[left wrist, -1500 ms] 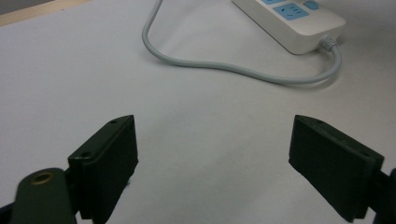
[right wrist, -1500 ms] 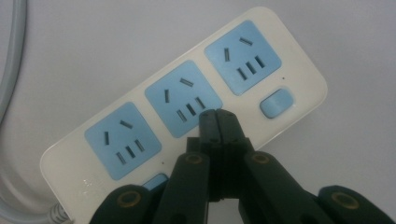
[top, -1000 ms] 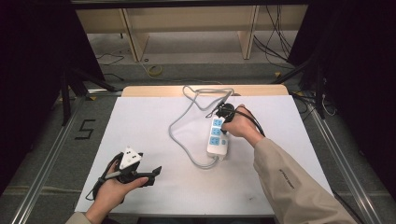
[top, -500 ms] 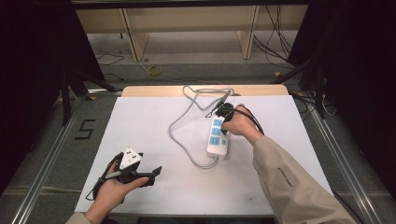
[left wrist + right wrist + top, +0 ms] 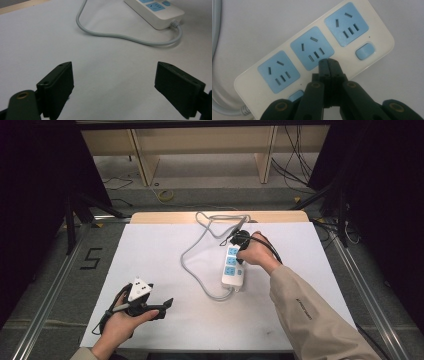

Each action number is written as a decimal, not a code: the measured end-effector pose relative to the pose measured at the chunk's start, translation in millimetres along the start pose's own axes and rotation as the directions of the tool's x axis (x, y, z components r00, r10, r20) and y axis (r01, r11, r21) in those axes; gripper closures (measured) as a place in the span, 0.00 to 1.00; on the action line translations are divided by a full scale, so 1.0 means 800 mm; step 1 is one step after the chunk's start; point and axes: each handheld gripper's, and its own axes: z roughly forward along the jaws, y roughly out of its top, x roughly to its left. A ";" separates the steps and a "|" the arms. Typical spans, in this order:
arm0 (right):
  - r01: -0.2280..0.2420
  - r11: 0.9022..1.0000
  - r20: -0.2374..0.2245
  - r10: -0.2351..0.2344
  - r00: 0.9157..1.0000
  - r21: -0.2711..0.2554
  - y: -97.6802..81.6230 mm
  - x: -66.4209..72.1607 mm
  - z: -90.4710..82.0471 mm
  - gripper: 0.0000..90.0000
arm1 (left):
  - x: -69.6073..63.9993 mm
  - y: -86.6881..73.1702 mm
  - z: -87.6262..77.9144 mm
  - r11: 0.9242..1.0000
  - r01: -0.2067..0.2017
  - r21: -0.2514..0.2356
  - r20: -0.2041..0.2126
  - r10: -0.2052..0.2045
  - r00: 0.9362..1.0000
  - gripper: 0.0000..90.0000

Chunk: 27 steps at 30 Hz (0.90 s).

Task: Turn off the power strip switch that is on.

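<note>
From above, your right gripper [image 5: 239, 240] sits at the far end of the white power strip [image 5: 233, 267], which lies near the middle of the white table [image 5: 150, 255], a little toward your right. Its grey cable [image 5: 197, 270] leaves the near end, loops out to the left and runs back to the far edge of the table, where it bunches. Your right hand [image 5: 257, 254] wraps the gripper, and the beige sleeve [image 5: 310, 320] comes in from the lower right. Your left gripper [image 5: 162, 306] rests low on the table near the front left corner, well apart from the strip, with your left hand [image 5: 117, 322] around it and the grey three-cornered plate [image 5: 139, 289] on top.

Along your left gripper's own view, the two black jaws stand wide apart with bare white table between them; nothing is held. The strip's near end [image 5: 156, 12] and a curve of cable [image 5: 120, 37] lie farther off.

Along your right gripper's view, the jaws are pressed together, tip to tip, with nothing between them [image 5: 328, 62]. The tips hang over the lower edge of the middle blue socket [image 5: 312, 47] of three; whether they touch it you cannot tell. A blue switch [image 5: 365, 51] sits beside the end socket.
</note>
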 end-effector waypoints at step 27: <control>-0.003 1.000 0.008 0.003 1.000 0.029 0.003 0.003 0.001 1.00 | 0.000 0.000 0.001 1.000 -0.001 0.002 -0.001 0.001 1.000 0.17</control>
